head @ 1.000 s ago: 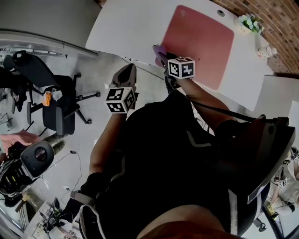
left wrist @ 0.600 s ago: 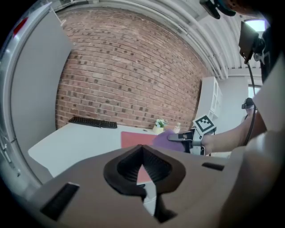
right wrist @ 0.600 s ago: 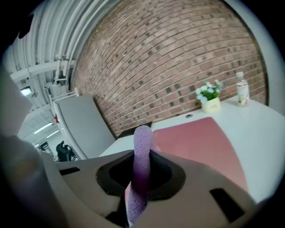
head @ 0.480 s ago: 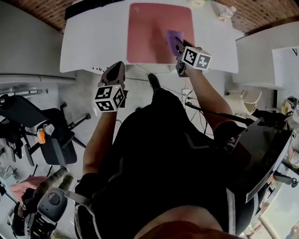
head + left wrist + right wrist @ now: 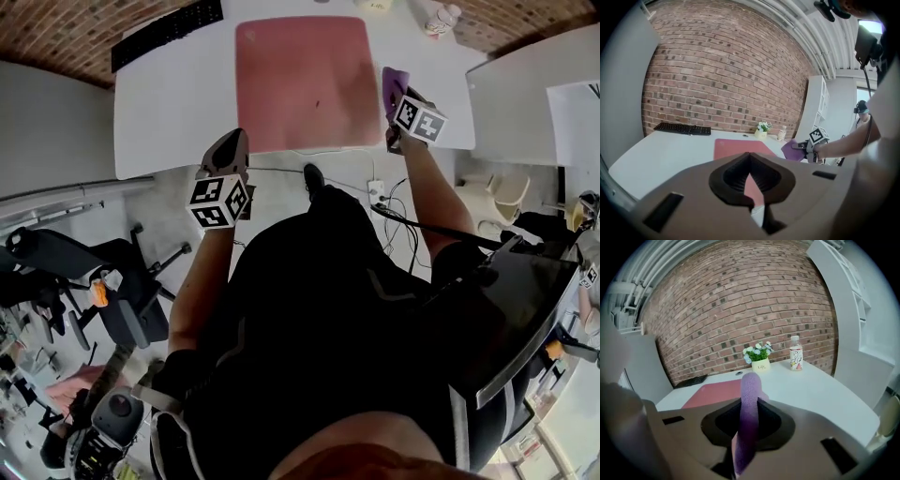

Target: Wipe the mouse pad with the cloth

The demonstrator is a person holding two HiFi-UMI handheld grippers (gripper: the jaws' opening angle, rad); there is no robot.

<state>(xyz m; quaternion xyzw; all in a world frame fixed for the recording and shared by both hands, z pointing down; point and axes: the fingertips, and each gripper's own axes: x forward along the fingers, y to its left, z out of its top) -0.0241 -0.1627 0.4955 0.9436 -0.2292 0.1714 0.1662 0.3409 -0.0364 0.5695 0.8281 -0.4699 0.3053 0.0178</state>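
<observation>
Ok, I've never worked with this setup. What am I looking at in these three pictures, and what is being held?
There is no robot arm here. A person holds a pair of tongs in each hand, and the marker cubes are part of the tongs.

The head view comes from a camera on the person's head, looking steeply down. The left and right gripper views come from a camera riding on each pair of tongs, looking along its jaws.

On the white table lie a pink mouse pad, a black keyboard, a small flower pot and a bottle.

The right tongs are shut on a purple cloth, just right of the pad. The left tongs are shut and empty, near the table's front edge.
</observation>
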